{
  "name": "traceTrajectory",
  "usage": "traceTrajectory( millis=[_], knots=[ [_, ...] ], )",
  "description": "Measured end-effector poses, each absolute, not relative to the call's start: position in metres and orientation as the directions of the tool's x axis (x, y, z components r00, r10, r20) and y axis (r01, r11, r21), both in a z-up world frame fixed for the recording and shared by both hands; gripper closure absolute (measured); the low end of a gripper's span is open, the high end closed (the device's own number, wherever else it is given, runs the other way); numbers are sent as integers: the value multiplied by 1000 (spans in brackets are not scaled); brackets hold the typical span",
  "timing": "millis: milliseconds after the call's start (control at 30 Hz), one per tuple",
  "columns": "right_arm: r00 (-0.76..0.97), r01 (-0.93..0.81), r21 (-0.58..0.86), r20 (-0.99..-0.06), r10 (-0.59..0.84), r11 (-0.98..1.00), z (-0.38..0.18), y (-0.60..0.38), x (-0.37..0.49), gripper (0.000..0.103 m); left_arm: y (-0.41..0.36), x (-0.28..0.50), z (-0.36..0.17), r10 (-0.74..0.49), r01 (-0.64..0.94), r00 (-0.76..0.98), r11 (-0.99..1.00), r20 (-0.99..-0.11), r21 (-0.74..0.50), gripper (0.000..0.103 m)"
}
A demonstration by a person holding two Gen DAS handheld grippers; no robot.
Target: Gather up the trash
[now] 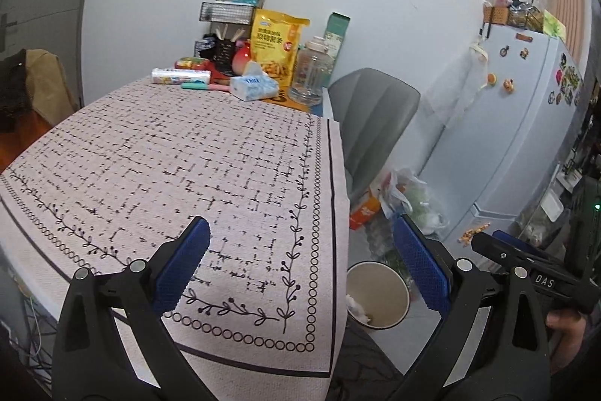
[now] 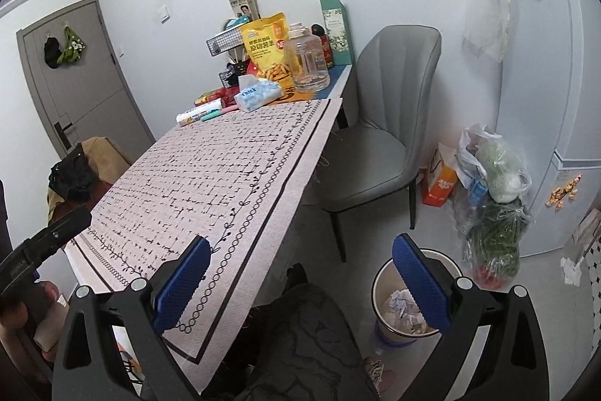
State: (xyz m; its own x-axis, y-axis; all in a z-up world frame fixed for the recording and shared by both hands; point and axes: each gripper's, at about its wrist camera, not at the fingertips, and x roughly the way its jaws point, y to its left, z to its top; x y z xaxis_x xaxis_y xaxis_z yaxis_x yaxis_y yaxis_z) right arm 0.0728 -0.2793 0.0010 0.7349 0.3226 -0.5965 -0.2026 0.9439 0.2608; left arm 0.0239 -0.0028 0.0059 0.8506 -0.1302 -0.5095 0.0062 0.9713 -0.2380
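Observation:
A round waste bin (image 2: 413,310) stands on the floor to the right of the table, with crumpled white paper (image 2: 403,303) inside. The left wrist view shows the same bin (image 1: 377,295) beside the table's near right corner, a scrap of paper at its bottom. My left gripper (image 1: 304,265) is open over the near right part of the patterned tablecloth (image 1: 169,156), nothing between its blue pads. My right gripper (image 2: 300,280) is open too, held above the table's edge and the bin, and it holds nothing. The cloth (image 2: 210,183) bears no loose trash that I can see.
At the table's far end stand a tissue pack (image 1: 253,86), a yellow snack bag (image 1: 276,47), a clear jar (image 1: 310,74) and other items. A grey chair (image 2: 383,123) is at the table's right side. Plastic bags (image 2: 492,183) and an orange box (image 2: 439,183) lie by the fridge (image 1: 518,123).

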Motion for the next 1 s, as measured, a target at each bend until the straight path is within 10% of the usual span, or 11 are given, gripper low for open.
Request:
traceTrajectory(
  millis=[1000],
  knots=[
    [749, -238, 241, -571, 336, 941, 0, -266, 65, 8, -8, 14, 11, -96, -3, 870, 980, -484, -199, 6]
  ],
)
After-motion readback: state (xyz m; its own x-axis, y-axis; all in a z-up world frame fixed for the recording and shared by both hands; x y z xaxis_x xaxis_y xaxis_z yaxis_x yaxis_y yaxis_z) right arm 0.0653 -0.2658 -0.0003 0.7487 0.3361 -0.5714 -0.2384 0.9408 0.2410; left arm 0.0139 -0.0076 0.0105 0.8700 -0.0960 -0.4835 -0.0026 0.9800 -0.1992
